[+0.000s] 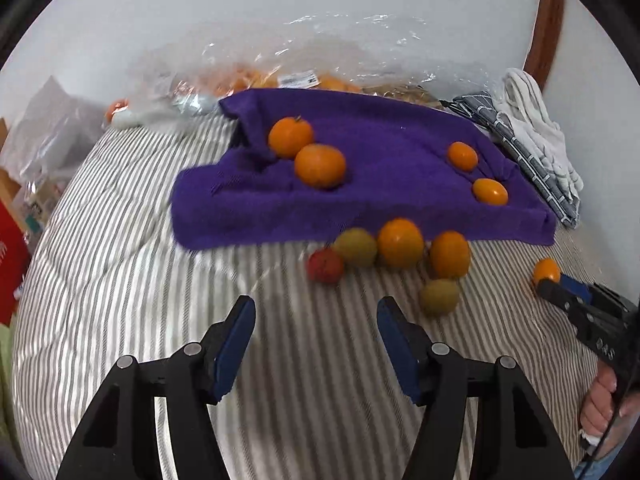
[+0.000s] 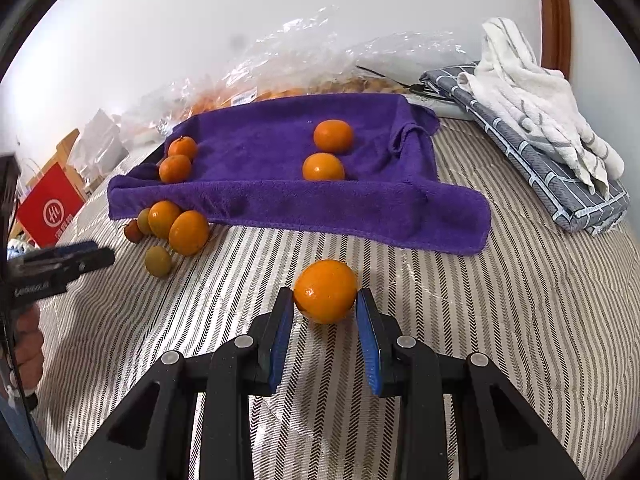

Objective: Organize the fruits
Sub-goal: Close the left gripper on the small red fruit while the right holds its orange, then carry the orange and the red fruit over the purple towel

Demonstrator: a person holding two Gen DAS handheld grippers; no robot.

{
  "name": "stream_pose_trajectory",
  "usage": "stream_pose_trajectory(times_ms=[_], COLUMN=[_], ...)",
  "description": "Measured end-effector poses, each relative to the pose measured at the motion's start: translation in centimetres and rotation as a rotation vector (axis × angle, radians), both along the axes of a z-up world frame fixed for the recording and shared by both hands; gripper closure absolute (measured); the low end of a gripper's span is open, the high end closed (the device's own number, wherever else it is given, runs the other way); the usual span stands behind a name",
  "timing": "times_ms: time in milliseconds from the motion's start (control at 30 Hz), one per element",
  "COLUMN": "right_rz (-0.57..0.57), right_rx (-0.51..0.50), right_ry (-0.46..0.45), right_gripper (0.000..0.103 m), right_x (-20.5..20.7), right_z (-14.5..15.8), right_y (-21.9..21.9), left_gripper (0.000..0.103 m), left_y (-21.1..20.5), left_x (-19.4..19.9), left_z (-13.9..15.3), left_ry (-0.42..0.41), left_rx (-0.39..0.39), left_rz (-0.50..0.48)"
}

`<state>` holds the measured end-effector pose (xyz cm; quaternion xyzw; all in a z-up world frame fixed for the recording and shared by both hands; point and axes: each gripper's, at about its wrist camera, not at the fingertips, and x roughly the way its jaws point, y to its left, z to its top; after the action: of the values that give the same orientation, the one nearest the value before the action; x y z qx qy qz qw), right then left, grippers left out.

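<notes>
A purple towel lies on the striped bed cover and carries several oranges. Just in front of its edge sits a cluster: a red fruit, two greenish fruits and two oranges. My left gripper hovers open before this cluster, nothing between its fingers. At the right, my right gripper is shut on a single orange resting on the cover in front of the towel. The same held orange also shows in the left wrist view.
A clear plastic bag holding more oranges lies against the white wall behind the towel. Folded grey and white cloths sit at the right. A red paper bag and clutter stand off the bed's left side.
</notes>
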<state>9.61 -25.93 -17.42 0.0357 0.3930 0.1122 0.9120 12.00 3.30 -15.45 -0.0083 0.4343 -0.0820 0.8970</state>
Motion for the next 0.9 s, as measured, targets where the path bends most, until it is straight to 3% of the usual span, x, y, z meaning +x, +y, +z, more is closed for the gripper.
stream_pose_trajectory(times_ms=[333,600,900], right_rz=[0.025,0.006,-0.001], right_rx=[0.03,0.039,0.046], right_ry=[0.025,0.023,0.009], right_gripper=[0.071,0.071,0.071], right_x=[0.3,0.3,0.1], right_z=[-0.4,-0.5,-0.3], right_y=[-0.1,-0.1,-0.3], left_gripper=[0.08,0.08,0.08], left_y=[-0.5,1.6,0.4], left_x=[1.5,0.9,-0.6], left_z=[-1.2,-0.9,0.4], left_ry=[-0.033,-0.06,-0.159], left_rx=[-0.033,-0.165,-0.113], left_rz=[0.005,0.036,0.016])
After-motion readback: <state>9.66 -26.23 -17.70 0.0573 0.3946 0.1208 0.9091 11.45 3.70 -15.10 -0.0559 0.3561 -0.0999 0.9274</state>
